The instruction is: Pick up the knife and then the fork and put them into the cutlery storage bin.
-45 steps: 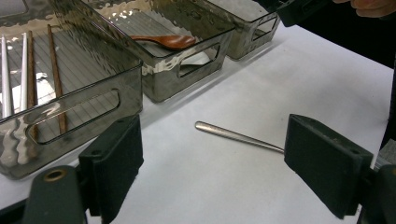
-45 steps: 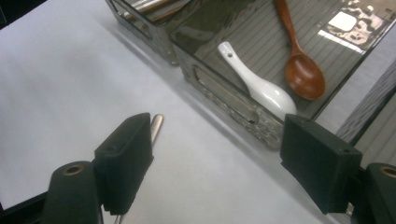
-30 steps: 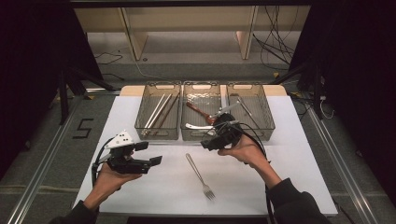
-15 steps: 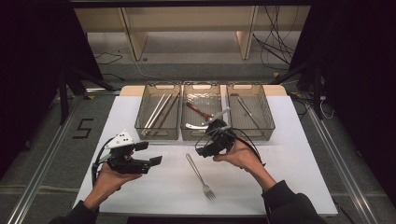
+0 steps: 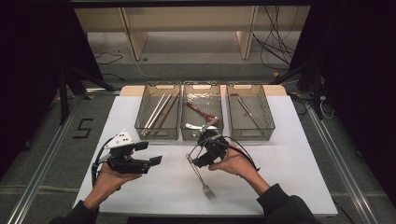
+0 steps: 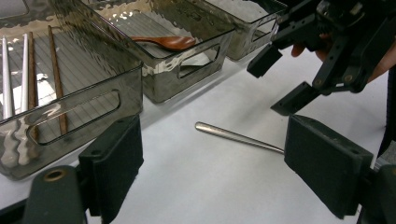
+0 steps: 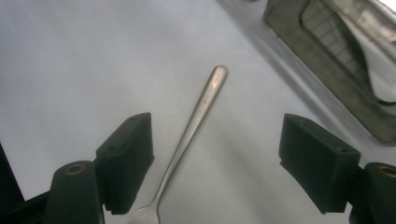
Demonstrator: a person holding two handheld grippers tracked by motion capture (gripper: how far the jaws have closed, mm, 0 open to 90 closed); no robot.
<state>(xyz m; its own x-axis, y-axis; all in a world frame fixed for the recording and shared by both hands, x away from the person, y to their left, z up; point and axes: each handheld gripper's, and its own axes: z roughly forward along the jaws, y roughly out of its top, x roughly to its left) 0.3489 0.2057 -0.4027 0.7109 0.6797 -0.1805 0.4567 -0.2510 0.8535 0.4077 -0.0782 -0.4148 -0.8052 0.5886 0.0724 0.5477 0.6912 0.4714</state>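
A metal fork [image 5: 200, 175] lies on the white table mat [image 5: 289, 158], tines toward the person. My right gripper [image 5: 200, 150] hovers open just over the fork's handle end. In the right gripper view the fork [image 7: 196, 116] runs up between the two spread jaws of the right gripper [image 7: 217, 163], untouched. My left gripper [image 5: 148, 153] stands open to the left, empty. In the left gripper view the fork handle [image 6: 236, 136] lies beyond my left gripper [image 6: 212, 172], with the right gripper [image 6: 289, 74] above it.
Three clear bins stand in a row at the back. The left bin [image 5: 140, 126] holds chopsticks [image 5: 156, 112]. The middle bin [image 5: 201, 135] holds a brown spoon [image 5: 201, 112] and a white spoon. The right bin [image 5: 266, 116] holds a slim utensil [image 5: 246, 112].
My right gripper has come back from the middle bin toward the person and down over the fork's handle, still open. The left gripper has stayed put.
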